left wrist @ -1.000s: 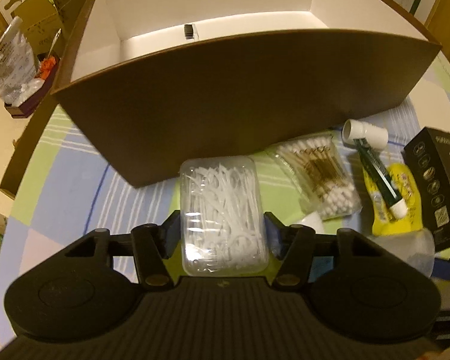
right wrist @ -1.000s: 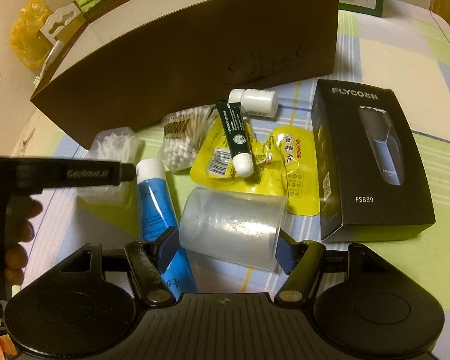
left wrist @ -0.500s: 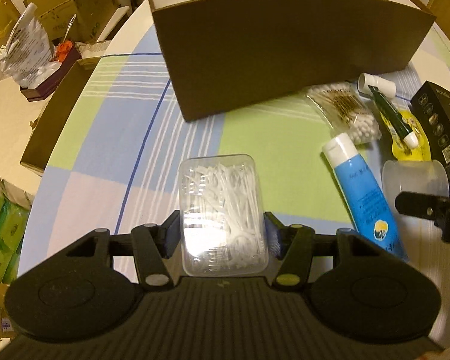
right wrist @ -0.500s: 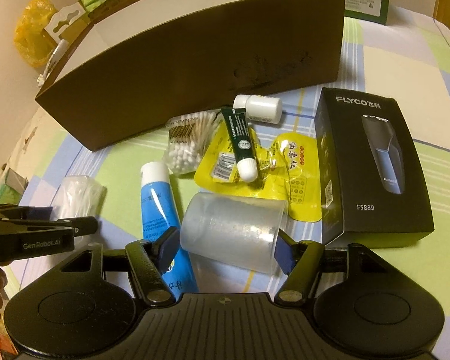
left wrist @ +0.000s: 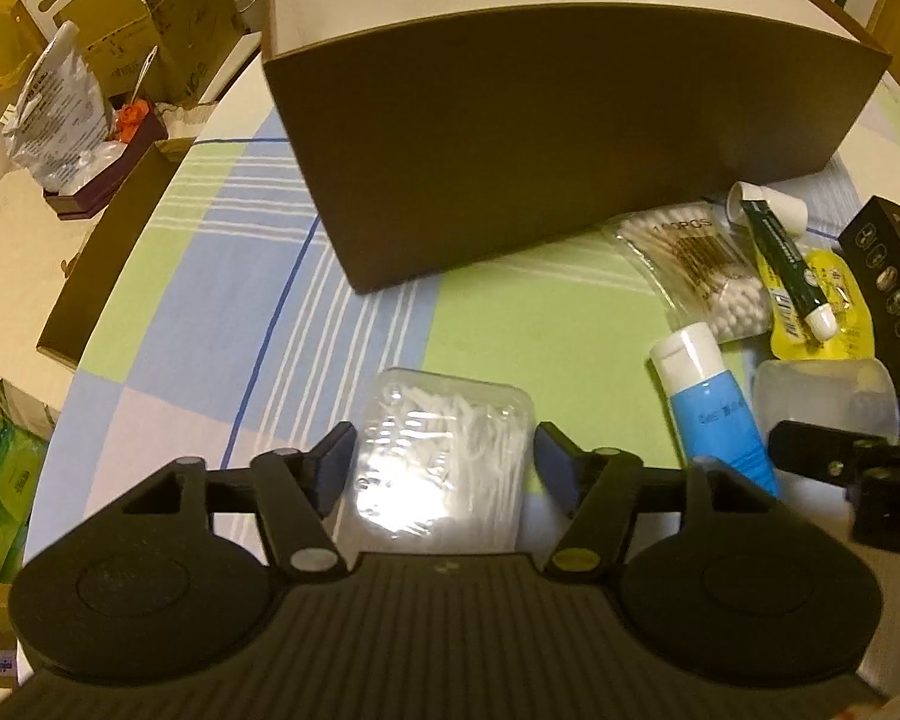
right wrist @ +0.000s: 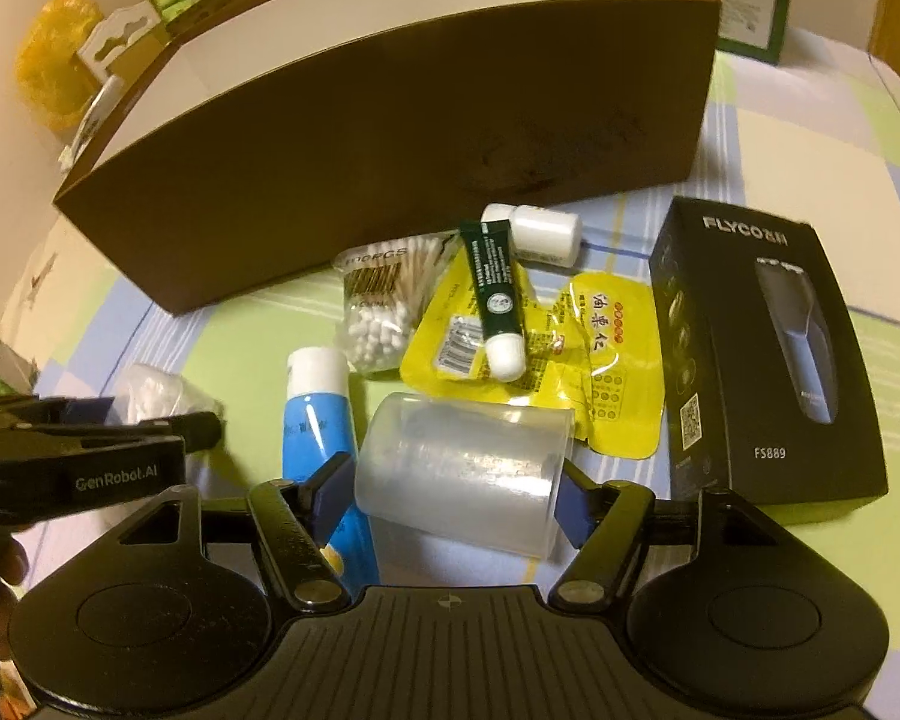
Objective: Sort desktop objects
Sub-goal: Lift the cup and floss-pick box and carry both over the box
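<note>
A clear box of white floss picks (left wrist: pixel 441 450) lies on the checked tablecloth between the fingers of my left gripper (left wrist: pixel 447 459). Its jaws are opening and the pads stand just off the box's sides. My right gripper (right wrist: pixel 453 480) straddles a frosted plastic cup (right wrist: pixel 462 462) that lies on its side across a blue tube (right wrist: pixel 315 414) and a yellow packet (right wrist: pixel 606 372). Those jaws are opening too, with the pads close along the cup. The tall brown cardboard box (left wrist: pixel 570 138) stands behind everything.
A bag of cotton swabs (right wrist: pixel 384 300), a dark green tube (right wrist: pixel 495 294) and a small white bottle (right wrist: pixel 546 231) lie in front of the brown box. A black shaver box (right wrist: pixel 762 348) lies to the right. Cartons and bags crowd the floor past the table's left edge.
My left gripper carried the floss pick box back from the brown box's wall to the cloth left of the blue tube, and its jaws have spread a little. The right gripper stayed over the cup.
</note>
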Motion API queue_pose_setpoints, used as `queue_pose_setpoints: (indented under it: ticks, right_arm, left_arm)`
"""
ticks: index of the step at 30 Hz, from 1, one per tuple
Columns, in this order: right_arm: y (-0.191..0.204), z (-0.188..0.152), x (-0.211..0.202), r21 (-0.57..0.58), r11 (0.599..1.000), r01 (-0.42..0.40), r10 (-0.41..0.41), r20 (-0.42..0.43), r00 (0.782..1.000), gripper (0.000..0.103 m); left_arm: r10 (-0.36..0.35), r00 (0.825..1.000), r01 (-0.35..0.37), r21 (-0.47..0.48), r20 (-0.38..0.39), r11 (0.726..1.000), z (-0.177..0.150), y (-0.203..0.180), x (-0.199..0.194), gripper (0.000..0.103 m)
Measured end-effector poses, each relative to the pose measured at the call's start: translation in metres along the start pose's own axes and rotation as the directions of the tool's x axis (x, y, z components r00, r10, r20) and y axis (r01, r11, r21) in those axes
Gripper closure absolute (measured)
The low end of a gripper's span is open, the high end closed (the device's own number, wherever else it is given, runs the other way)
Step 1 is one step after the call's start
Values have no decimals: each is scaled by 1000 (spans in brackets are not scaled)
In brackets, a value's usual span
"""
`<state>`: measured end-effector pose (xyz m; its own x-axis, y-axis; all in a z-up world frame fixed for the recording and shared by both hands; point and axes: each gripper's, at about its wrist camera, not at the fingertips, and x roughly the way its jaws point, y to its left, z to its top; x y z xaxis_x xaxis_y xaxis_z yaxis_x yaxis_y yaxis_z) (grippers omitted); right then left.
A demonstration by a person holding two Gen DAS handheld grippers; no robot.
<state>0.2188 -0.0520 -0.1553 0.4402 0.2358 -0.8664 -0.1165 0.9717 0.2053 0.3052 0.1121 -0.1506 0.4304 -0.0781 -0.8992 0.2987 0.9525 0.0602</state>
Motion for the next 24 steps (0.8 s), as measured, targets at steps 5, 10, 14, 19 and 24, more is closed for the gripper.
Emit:
queue_pose_setpoints:
  ticks: [5,10,14,19,24]
  right_arm:
    - [-3,-7,-4,-15,1000,-24,24,-26,999,38]
    - [-7,-10,-12,-22,998,-58,57,-39,998,38]
    - [-9,-8,-22,-22,996,-88,87,-30,996,38]
    - [-8,-2,-35,-24,992,-125,125,-13,992,38]
    - [-8,12,-51,-49,988,-147,149,29,988,38]
  left_arm:
    - [2,1000,-2,-6,1,1000,-6,1,-3,49]
    - [7,1000,-7,-14,-11,1000,-15,3,-8,50]
    - [7,1000,-8,-22,-24,1000,-24,4,-15,50]
    - [-7,1000,7,-35,-3,999,-32,7,-36,50]
    - [-32,997,34,-37,67,999,-26,10,-68,50]
